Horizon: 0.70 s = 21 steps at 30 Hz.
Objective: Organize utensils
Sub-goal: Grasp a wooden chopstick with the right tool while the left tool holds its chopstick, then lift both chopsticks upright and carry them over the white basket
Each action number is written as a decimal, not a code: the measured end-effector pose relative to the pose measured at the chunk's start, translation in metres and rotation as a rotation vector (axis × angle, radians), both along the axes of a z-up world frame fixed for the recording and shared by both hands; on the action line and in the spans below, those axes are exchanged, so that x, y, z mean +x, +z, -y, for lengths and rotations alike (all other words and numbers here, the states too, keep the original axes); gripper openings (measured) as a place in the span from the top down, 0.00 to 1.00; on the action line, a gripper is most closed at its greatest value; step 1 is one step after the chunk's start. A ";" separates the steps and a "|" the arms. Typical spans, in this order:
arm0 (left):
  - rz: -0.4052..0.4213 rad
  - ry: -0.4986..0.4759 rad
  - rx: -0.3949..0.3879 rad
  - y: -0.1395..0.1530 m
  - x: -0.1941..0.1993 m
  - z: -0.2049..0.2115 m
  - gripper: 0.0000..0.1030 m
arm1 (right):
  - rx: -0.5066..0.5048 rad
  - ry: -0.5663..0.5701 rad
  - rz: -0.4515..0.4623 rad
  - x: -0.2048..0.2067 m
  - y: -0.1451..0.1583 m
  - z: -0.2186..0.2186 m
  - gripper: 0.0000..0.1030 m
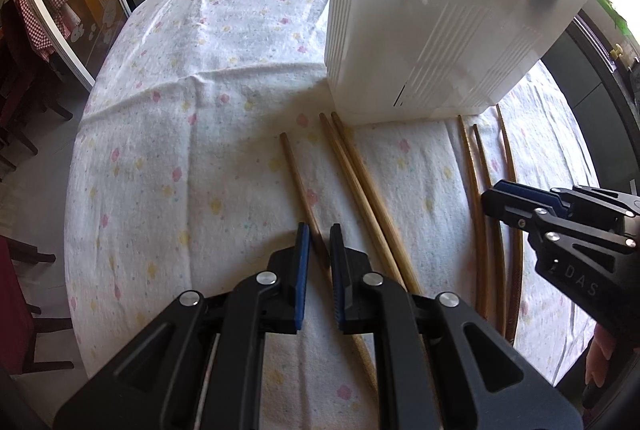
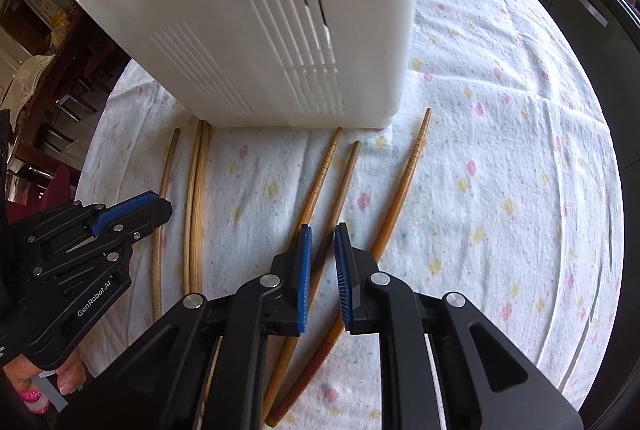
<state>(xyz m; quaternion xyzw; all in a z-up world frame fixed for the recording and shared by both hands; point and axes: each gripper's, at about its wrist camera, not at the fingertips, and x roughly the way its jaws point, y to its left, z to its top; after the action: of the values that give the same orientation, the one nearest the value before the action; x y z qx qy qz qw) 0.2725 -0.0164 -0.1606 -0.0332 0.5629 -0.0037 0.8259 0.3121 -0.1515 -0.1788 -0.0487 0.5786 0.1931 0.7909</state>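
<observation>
- Hovering low over the cloth (image 1: 168, 133): left gripper (image 1: 319, 242), jaws a narrow gap apart, holding nothing.
- Dark chopstick (image 1: 298, 181) runs up between/under the left pads (image 1: 303, 270); contact can't be told.
- Pale pair (image 1: 360, 181) lies just right of it, the two sticks touching side by side, far ends at the bin (image 1: 420, 29) base.
- 3 more sticks (image 1: 482, 181) lie further right, near the bin's right corner, close but apart.
- Right gripper (image 1: 498, 197) comes in from the right edge over those 3; seen side-on there, gap not readable.
- Right wrist view: right gripper (image 2: 323, 242) slightly open, nothing gripped.
- Ridged stick (image 2: 320, 177) and plain stick (image 2: 345, 181) pass under its pads (image 2: 306, 270); no clear touch.
- Third stick (image 2: 414, 157), ridged at the tip, lies just right, angled away toward the bin's corner.
- Left gripper (image 2: 158, 203) shows at left edge over the dark stick (image 2: 168, 165); pale pair (image 2: 198, 185) beside it.
- White slotted bin (image 2: 260, 29) stands upright on the cloth (image 2: 500, 149), behind all 6 sticks, tips near or at its base.
- Dark shape blurs through the bin's upper wall; can't ID.
</observation>
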 end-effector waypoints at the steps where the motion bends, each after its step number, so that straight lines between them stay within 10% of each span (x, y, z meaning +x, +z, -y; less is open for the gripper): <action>1: 0.000 -0.001 -0.002 0.000 0.000 0.000 0.90 | -0.013 0.004 0.000 0.000 0.000 -0.003 0.86; 11: 0.000 -0.001 0.001 -0.001 0.002 0.001 0.91 | -0.053 -0.002 -0.024 0.010 -0.003 -0.014 0.91; 21: 0.047 0.008 -0.078 0.024 -0.006 -0.006 0.95 | 0.226 -0.057 -0.001 -0.008 0.041 0.044 0.94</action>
<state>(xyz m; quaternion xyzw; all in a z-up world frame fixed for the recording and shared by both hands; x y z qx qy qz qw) 0.2666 -0.0101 -0.1369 -0.0675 0.5425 -0.0231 0.8370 0.3045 -0.1960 -0.1381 0.0574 0.5545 0.2347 0.7963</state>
